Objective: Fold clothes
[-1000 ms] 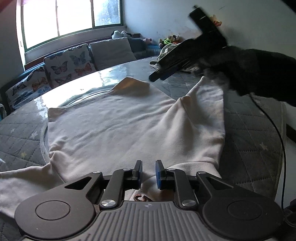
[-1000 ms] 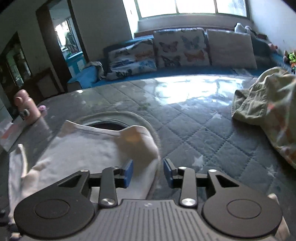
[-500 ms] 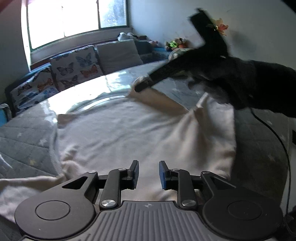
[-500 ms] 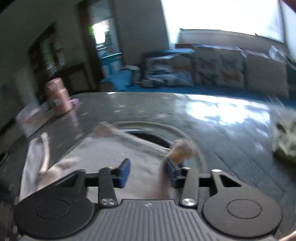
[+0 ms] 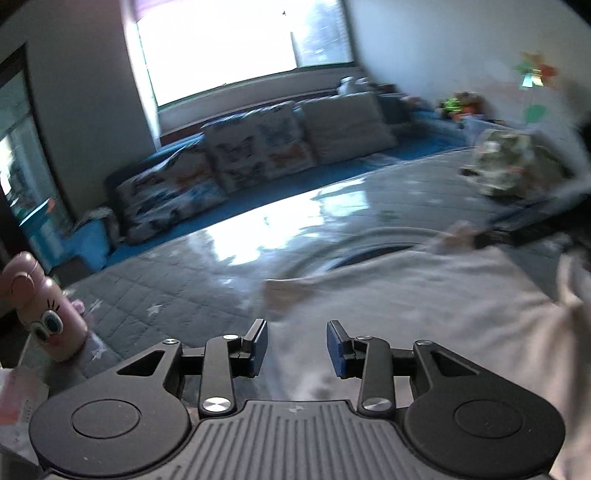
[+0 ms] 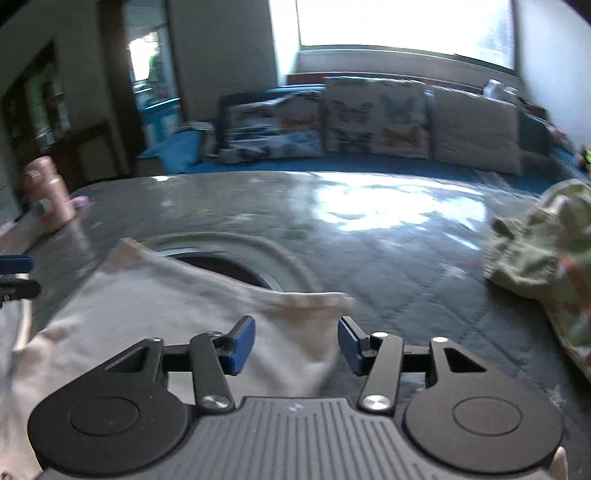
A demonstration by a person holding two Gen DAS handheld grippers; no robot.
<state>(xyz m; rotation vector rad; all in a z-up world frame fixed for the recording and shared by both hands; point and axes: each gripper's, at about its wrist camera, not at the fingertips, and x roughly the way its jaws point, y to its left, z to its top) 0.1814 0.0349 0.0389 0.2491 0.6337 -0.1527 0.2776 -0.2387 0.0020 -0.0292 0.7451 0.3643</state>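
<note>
My left tool point(image 5: 297, 347) and right tool point(image 6: 297, 345) both gape wide, gripping nothing, above the cream garment point(image 6: 155, 295) spread flat on the quilted worktop point(image 6: 388, 266), near its middle.

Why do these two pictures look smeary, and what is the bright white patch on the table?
Left wrist view: the room and the cream shirt are streaked by motion blur, while the gripper's own fingers stay sharp. Right wrist view: milder blur, and the green cloth is soft. In both, the window is blown out white, and its glare shines on the glossy table. The fisheye lens bends the edges.
</note>
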